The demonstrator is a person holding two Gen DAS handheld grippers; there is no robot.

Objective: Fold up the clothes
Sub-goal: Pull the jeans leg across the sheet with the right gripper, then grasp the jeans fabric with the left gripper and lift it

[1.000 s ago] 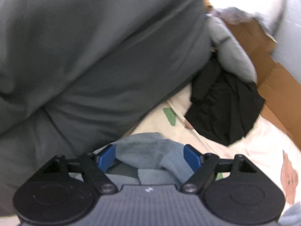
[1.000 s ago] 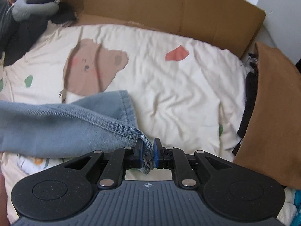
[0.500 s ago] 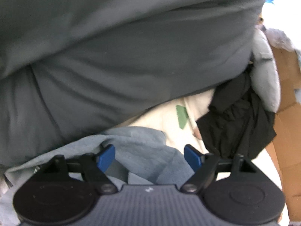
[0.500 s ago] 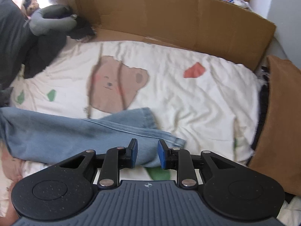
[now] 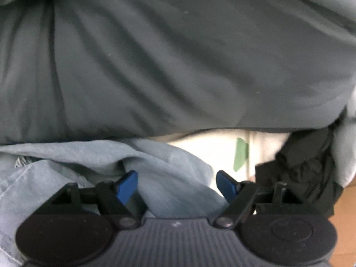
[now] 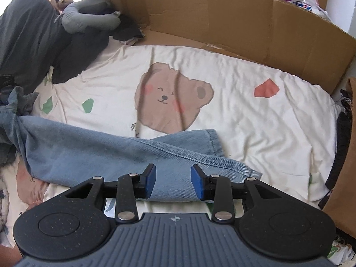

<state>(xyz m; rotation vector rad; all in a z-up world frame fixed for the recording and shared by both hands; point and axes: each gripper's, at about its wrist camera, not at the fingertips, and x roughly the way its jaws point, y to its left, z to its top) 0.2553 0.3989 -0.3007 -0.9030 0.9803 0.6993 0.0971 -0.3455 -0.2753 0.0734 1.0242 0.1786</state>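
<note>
Cream bedsheet (image 6: 255, 129), printed with a brown bear face (image 6: 171, 102), green leaf shapes and a red patch, is seen spread across the whole scene, walled at the far and right sides by brown cardboard (image 6: 233, 22). A large dark grey pillow (image 5: 166, 55) fills the upper part of the left wrist view and lies at the far left in the right wrist view. A black garment (image 5: 300, 173) is crumpled beside it on the right, and a grey plush toy (image 6: 89, 17) rests at the far left corner.

Light blue denim jeans (image 6: 93, 153) are laid across the near part of the sheet, one leg stretched to the right with its stitched seam and hem visible, the waist end bunched at the left against the pillow.

The right gripper (image 6: 173, 180) is held over the leg end with its blue pads parted; its jaws have just been opening, and the denim that was pinched between them a second ago now lies loose beneath them. The left gripper (image 5: 176, 183) is held with jaws spread wide, soft blue denim lying between the pads without being pressed. Compared with a second ago, the pillow looms closer and more denim is seen around this gripper.

Packaging at the far right is too small for any writing to be read.
</note>
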